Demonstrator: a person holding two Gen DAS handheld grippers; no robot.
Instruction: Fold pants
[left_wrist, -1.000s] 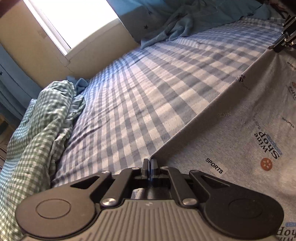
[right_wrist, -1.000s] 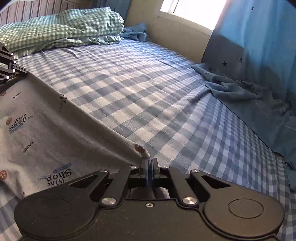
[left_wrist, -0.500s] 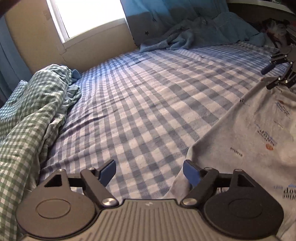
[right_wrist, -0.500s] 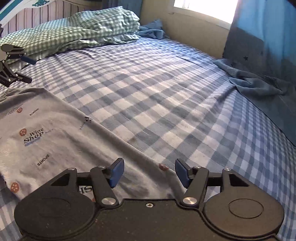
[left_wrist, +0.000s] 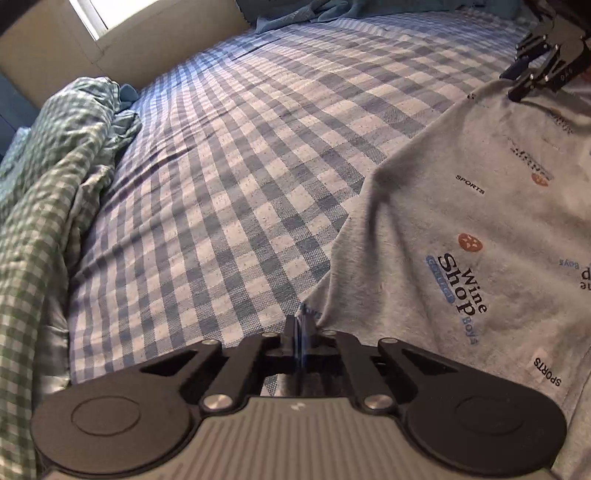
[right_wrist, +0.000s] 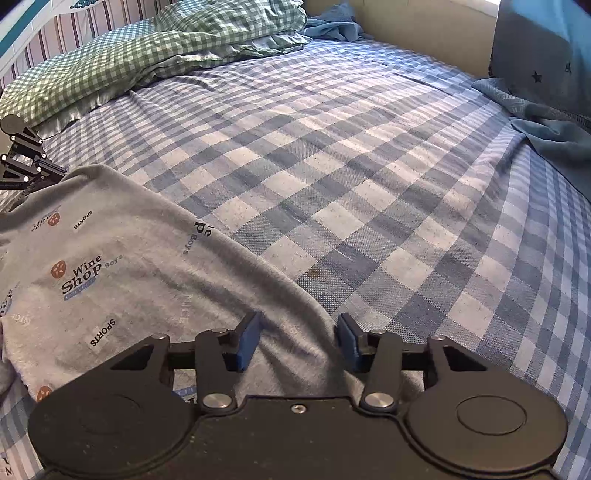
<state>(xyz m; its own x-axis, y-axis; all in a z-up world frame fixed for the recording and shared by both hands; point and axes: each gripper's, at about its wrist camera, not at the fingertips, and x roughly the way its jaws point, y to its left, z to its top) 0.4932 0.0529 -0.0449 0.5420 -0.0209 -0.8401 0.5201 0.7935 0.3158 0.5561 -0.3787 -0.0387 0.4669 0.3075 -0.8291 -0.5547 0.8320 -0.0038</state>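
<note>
The grey printed pants lie spread on the blue checked bedsheet, near the front edge of the bed, with a green gingham pillow well off toward the headboard. The left gripper has its jaws pressed together on a corner of the cloth; a sliver of blue-printed fabric shows pinched between them. The right gripper is parted wide, its blue pads straddling a raised ridge of the pants' edge without pressing on it (from the left camera that gripper is only a dark shape at the far corner, so its opening can't be read from there).

I'd say the worry is the uneven hold. If the left hand lifts or pulls before the right closes, the fabric will likely drag across the sheet on one side and the fold will come out skewed. The ridge under the right jaws looks bunched, so closing there may catch more than one layer, or just the hem, which could slip free mid-fold. The sheet itself is soft and might get nipped along with the pants.
</note>
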